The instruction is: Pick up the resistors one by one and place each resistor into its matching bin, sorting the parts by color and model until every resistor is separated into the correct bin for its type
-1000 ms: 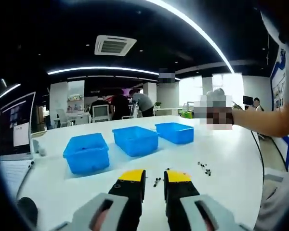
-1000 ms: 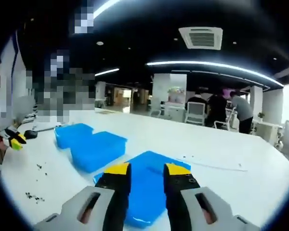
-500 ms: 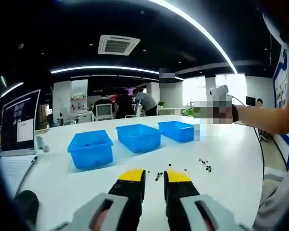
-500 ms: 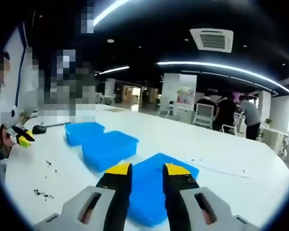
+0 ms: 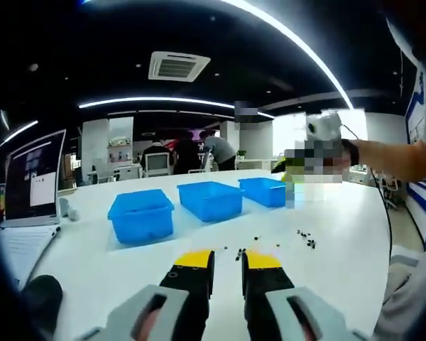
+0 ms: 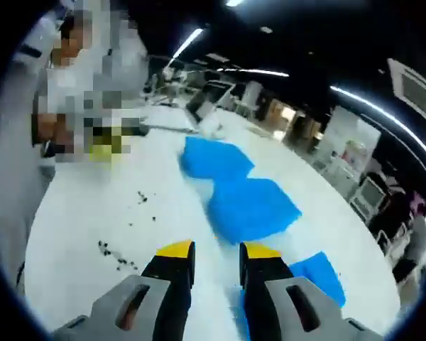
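Left tool (image 5: 227,261): lower centre of the left gripper view, yellow-tipped jaws standing a little apart with nothing between them, low over the white counter (image 5: 85,263).
Right tool (image 6: 216,253): lower centre of the right gripper view, jaws likewise apart and holding nothing.
Resistors, near group (image 5: 256,243): small dark parts scattered on the counter just beyond the left tool's tips; colour and model too small to tell.
Resistors, far group (image 5: 305,238): a second scatter, right of centre in the left gripper view, apart from the first.
Resistors in the right gripper view (image 6: 116,255): a dark cluster at lower left, with a looser sprinkle (image 6: 143,199) above it, all on bare counter.
Bins: three blue bins in a row across the middle of the left gripper view, left bin (image 5: 141,214), middle bin (image 5: 209,199), right bin (image 5: 263,191), close together but separate; contents cannot be made out.
Obstructions: open counter lies between the left tool and the parts, the bins farther beyond.
Laptop (image 5: 28,183): open, at the left edge of the left gripper view.
Dark rounded object (image 5: 41,297): lower left, on the counter; not identifiable.
Person's forearm (image 5: 390,158): reaches in from the right edge, above the counter.
Background: people (image 5: 188,153) standing by desks beyond the counter; ceiling vent (image 5: 178,66) at upper centre.
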Tool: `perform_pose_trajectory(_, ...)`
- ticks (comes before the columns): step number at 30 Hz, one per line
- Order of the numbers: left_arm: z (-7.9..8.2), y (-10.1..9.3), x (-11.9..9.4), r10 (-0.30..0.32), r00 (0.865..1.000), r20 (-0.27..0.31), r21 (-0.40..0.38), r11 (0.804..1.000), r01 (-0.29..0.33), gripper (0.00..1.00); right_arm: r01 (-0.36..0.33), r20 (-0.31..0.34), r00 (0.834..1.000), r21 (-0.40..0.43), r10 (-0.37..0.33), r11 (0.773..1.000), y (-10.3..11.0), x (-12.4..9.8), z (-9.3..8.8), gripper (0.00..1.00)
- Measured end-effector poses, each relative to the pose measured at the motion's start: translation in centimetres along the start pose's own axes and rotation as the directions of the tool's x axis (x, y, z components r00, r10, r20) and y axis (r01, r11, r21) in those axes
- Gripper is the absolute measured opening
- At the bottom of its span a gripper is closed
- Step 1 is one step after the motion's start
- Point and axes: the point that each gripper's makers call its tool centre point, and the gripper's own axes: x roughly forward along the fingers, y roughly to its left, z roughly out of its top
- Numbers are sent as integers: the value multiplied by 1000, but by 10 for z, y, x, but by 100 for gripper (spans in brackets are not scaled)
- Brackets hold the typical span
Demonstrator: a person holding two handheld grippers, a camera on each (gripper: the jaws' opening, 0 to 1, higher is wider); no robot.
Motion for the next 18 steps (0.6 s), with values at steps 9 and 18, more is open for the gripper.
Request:
perform_pose_trajectory(9,-5,6,-6,26,1000,-3,-10,1000,-26,19,-473,-326,873,-380,363,795,60,17,-24,22)
perform_pose_trajectory(18,-8,14,-12,53,999,-7,-18,998,-53,19,-666,-530,736,-456,422,591,72,21,-60,19)
